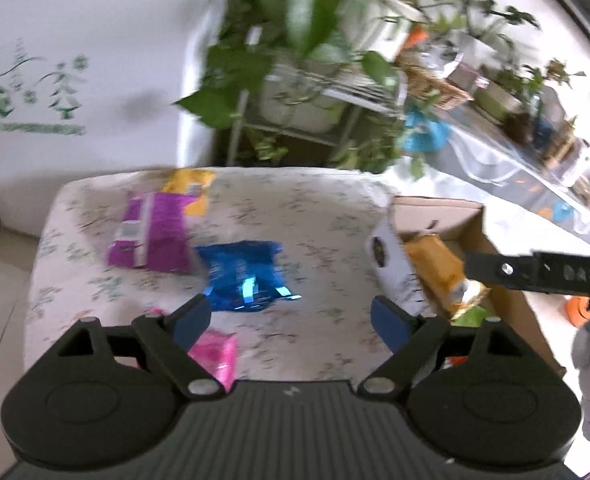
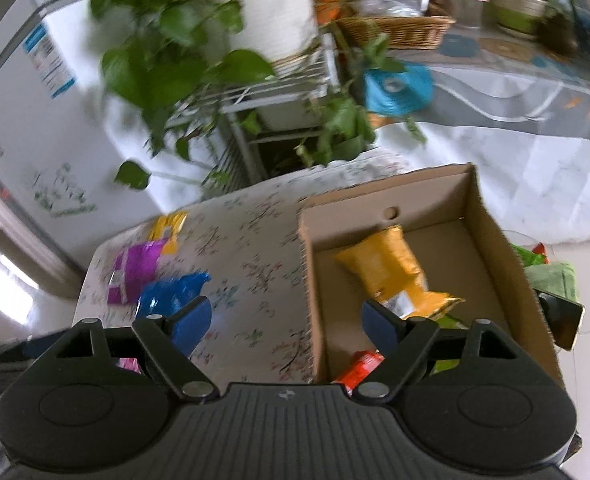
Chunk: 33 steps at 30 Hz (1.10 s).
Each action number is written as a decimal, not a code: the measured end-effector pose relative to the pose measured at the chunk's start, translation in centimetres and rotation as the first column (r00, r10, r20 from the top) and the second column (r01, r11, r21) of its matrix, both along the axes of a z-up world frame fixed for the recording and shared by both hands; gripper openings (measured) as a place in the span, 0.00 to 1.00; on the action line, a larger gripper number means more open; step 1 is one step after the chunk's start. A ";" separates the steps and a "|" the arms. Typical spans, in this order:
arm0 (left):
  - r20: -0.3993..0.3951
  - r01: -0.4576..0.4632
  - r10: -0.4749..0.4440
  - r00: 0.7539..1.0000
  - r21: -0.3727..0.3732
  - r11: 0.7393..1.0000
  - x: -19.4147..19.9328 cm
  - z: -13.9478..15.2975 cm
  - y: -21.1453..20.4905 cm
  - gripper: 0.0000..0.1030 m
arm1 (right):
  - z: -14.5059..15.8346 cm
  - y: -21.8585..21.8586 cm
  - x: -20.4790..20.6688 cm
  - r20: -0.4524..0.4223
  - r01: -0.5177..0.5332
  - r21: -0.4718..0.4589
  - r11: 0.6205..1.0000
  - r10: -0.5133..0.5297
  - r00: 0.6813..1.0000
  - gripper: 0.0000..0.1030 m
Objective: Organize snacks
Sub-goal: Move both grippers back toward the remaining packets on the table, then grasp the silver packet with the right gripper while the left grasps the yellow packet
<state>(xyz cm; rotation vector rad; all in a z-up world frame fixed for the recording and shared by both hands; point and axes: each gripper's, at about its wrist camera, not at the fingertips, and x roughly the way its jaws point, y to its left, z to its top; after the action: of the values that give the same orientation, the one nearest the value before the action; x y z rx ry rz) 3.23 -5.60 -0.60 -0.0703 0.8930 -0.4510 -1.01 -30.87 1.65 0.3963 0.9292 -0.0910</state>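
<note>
On the flowered table [image 1: 315, 208] lie a blue foil packet [image 1: 247, 276], a purple packet [image 1: 151, 236], a yellow packet [image 1: 191, 188] behind it and a pink packet [image 1: 217, 354] at the near edge. My left gripper [image 1: 291, 322] is open and empty, just short of the blue packet. A cardboard box [image 2: 475, 216] at the table's right holds an orange-yellow packet [image 2: 391, 268], a red one [image 2: 359, 366] and a green one. My right gripper [image 2: 287, 326] is open and empty over the box's left wall. The blue packet [image 2: 163, 292] and purple packet [image 2: 135, 272] show at left.
Leafy potted plants on a metal rack [image 1: 295, 80] stand behind the table. A white fridge [image 1: 75, 60] is at the left. A long counter [image 1: 515, 152] with baskets and pots runs at the right. The other gripper's arm [image 1: 535, 272] reaches over the box.
</note>
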 end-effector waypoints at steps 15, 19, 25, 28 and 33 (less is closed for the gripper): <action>-0.287 -0.132 0.146 0.947 0.070 0.989 -1.6 -7.0 3.1 0.86 | -1.5 5.9 -1.6 -0.064 -0.301 -0.067 0.951 0.297 0.953 0.85; -0.358 -0.171 0.174 0.917 0.040 0.984 -1.6 -8.0 2.8 0.86 | -2.0 7.0 -2.7 -0.083 -0.409 -0.085 0.909 0.402 0.912 0.85; -0.360 -0.199 0.207 0.910 0.060 0.978 -1.6 -8.4 1.2 0.86 | -2.8 9.1 -4.4 -0.129 -0.559 -0.112 0.822 0.546 0.828 0.85; -0.359 -0.201 0.219 0.907 0.086 0.976 -1.5 -9.2 0.4 0.86 | -2.9 9.7 -4.9 -0.135 -0.608 -0.118 0.785 0.594 0.793 0.85; -0.314 -0.177 0.212 0.925 0.137 0.975 -1.7 -9.6 -1.1 0.91 | -3.4 10.5 -5.1 -0.149 -0.646 -0.111 0.756 0.629 0.763 0.86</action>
<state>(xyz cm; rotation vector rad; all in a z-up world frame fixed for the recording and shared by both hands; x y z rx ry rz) 1.48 -6.69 -10.18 -0.1386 1.2232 -0.2060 -6.14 -20.42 -1.73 -0.0951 1.1104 0.4518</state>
